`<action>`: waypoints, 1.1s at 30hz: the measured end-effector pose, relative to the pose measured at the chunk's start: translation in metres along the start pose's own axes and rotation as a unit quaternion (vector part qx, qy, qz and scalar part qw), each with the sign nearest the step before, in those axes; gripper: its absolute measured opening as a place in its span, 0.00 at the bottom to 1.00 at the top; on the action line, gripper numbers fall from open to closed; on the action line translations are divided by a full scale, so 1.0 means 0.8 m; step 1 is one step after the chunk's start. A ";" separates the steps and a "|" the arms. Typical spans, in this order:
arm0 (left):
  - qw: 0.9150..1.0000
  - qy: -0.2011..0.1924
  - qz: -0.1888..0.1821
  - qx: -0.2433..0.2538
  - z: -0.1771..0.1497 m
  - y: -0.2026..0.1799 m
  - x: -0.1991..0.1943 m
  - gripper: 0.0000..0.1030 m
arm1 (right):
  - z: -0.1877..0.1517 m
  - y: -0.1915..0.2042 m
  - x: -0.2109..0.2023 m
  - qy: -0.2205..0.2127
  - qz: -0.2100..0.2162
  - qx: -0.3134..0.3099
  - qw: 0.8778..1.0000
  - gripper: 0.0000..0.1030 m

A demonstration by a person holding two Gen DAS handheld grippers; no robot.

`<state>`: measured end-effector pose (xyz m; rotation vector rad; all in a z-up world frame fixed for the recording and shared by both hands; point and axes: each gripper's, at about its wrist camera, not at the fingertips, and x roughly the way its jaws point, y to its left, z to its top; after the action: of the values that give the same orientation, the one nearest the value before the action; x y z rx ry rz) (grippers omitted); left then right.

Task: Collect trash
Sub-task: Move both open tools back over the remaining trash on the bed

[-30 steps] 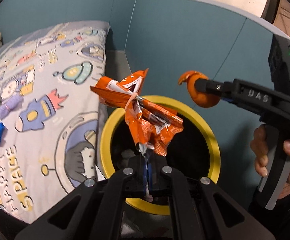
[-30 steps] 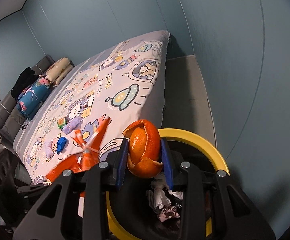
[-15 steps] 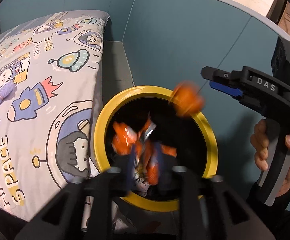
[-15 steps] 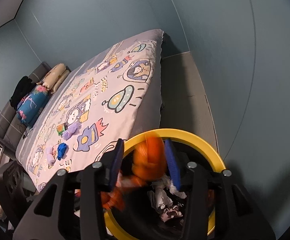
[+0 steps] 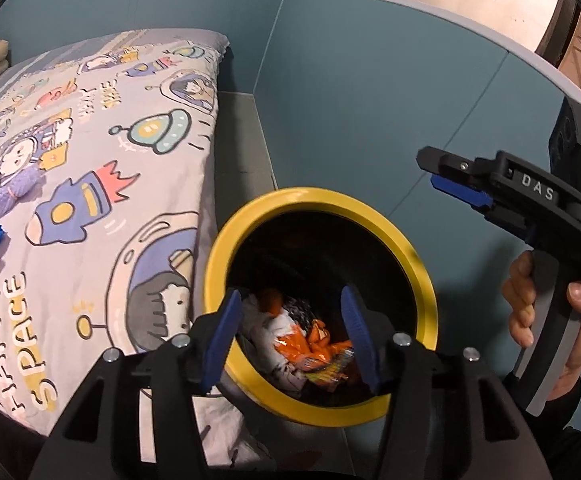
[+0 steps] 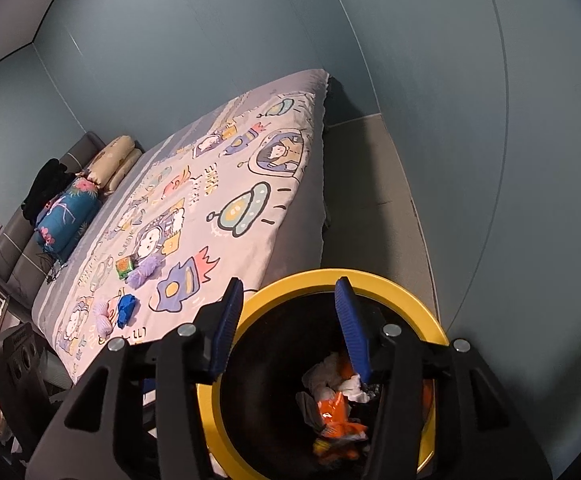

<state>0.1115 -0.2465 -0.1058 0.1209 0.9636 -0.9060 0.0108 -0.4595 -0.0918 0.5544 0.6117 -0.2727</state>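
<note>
Left wrist view: the left tool (image 5: 288, 330) hangs over a yellow-rimmed bin (image 5: 418, 264), its jaws opening with nothing between them. An orange wrapper (image 5: 310, 342) lies inside on white tissue. The right tool (image 5: 436, 172), held in a hand (image 5: 562, 320), is apart and empty.

Right wrist view: the right tool (image 6: 288, 322), half open and empty, hovers above the bin. On the bed (image 6: 250, 184) remain a green packet (image 6: 124, 267), purple scraps (image 6: 146, 270) and a blue scrap (image 6: 125, 309). All look light, soft and crushable; pinch each across its bunched middle.
</note>
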 end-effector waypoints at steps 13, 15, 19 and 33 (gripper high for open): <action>0.998 -0.039 0.040 -0.029 0.008 0.050 -0.033 0.63 | 0.006 0.040 0.003 -0.011 0.020 -0.034 0.999 0.54; 0.997 -0.044 0.046 -0.036 0.008 0.060 -0.039 0.64 | 0.006 0.048 0.007 -0.010 0.024 -0.041 0.999 0.54; 0.995 -0.055 0.062 -0.049 0.010 0.083 -0.054 0.67 | 0.007 0.064 0.016 -0.006 0.033 -0.050 0.998 0.55; 0.974 -0.100 0.172 -0.105 0.011 0.213 -0.121 0.74 | 0.005 0.176 0.084 0.010 0.102 -0.124 0.987 0.61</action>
<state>0.2152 -0.0824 -0.0768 0.0137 0.8129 -0.4833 0.1222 -0.3516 -0.0721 0.3749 0.5944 0.0028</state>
